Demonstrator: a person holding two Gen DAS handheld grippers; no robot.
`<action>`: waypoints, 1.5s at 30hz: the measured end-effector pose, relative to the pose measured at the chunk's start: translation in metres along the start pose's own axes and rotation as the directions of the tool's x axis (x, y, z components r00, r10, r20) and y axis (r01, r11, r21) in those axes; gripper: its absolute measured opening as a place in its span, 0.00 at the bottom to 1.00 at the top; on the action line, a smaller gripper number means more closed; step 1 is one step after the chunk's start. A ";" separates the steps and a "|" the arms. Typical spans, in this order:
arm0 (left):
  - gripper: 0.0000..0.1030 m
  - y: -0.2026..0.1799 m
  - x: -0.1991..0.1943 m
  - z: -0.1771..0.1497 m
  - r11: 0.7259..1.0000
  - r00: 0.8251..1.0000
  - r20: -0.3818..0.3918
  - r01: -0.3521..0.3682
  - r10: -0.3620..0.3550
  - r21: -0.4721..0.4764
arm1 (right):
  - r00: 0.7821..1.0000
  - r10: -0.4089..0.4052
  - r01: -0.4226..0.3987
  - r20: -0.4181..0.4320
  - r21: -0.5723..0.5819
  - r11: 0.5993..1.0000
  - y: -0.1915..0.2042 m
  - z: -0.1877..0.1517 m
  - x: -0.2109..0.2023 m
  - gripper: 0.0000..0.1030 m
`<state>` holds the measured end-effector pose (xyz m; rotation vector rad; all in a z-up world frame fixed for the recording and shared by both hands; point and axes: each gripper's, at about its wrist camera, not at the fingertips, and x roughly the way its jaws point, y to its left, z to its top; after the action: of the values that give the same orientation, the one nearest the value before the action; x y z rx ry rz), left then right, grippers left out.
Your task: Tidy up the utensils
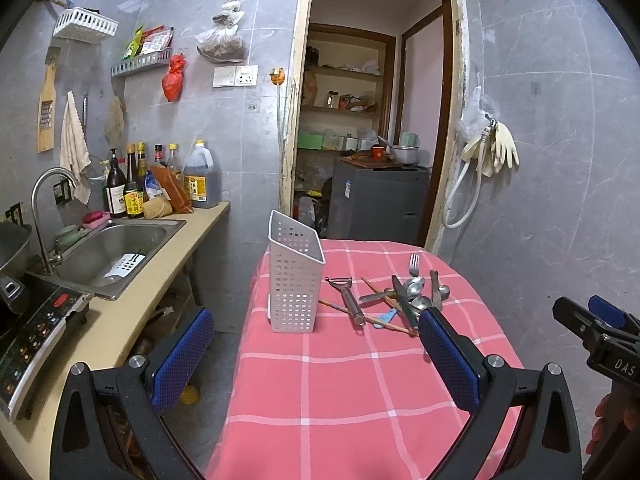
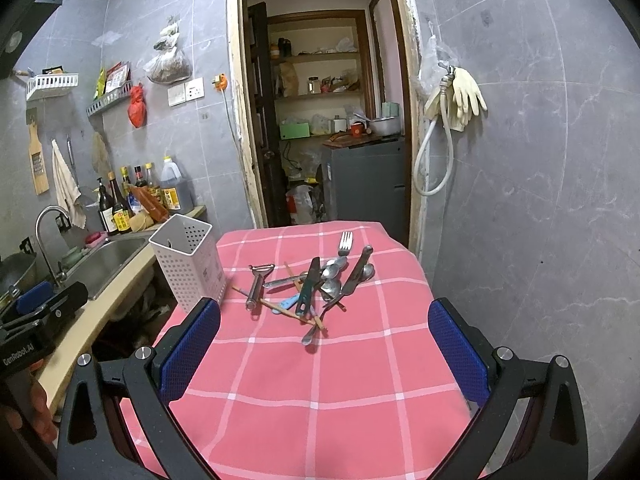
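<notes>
A white perforated utensil holder (image 1: 294, 280) (image 2: 188, 262) stands upright near the left edge of the table's pink checked cloth (image 1: 340, 384) (image 2: 320, 380). To its right lies a loose pile of utensils (image 1: 404, 294) (image 2: 320, 284): a metal peeler (image 1: 350, 300) (image 2: 256, 284), a fork (image 1: 414, 265) (image 2: 345, 243), spoons, knives and wooden chopsticks. My left gripper (image 1: 316, 330) is open, hovering over the near part of the table with nothing between its fingers. My right gripper (image 2: 326, 322) is also open and empty, short of the pile. Each gripper shows at the edge of the other's view.
A counter with a steel sink (image 1: 116, 252) (image 2: 108, 258), a tap, sauce bottles (image 1: 160, 184) and an induction hob (image 1: 36, 332) runs along the left. Behind the table an open doorway (image 1: 372, 120) leads to shelves. Rubber gloves (image 1: 500, 148) and a hose hang on the right wall.
</notes>
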<state>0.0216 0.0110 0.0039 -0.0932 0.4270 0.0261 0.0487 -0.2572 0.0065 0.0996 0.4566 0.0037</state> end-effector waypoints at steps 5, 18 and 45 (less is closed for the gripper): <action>1.00 -0.001 0.004 0.003 1.000 1.000 -0.014 -0.006 0.006 -0.002 | 1.000 0.000 0.000 0.008 -0.002 1.000 0.000 0.008 0.000 0.99; 1.00 -0.018 0.045 0.036 0.999 0.997 -0.067 0.044 -0.046 -0.027 | 1.000 0.018 -0.018 -0.006 -0.046 0.999 -0.025 0.060 0.022 0.99; 0.66 -0.108 0.290 0.047 0.998 0.940 -0.339 0.013 -0.034 -0.064 | 0.922 0.298 -0.306 -0.246 0.008 0.952 -0.098 0.095 0.292 0.55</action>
<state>0.3097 -0.0907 -0.0645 -0.1646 0.7718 -0.0010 0.3507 -0.3559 -0.0462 0.1395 0.6842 0.3305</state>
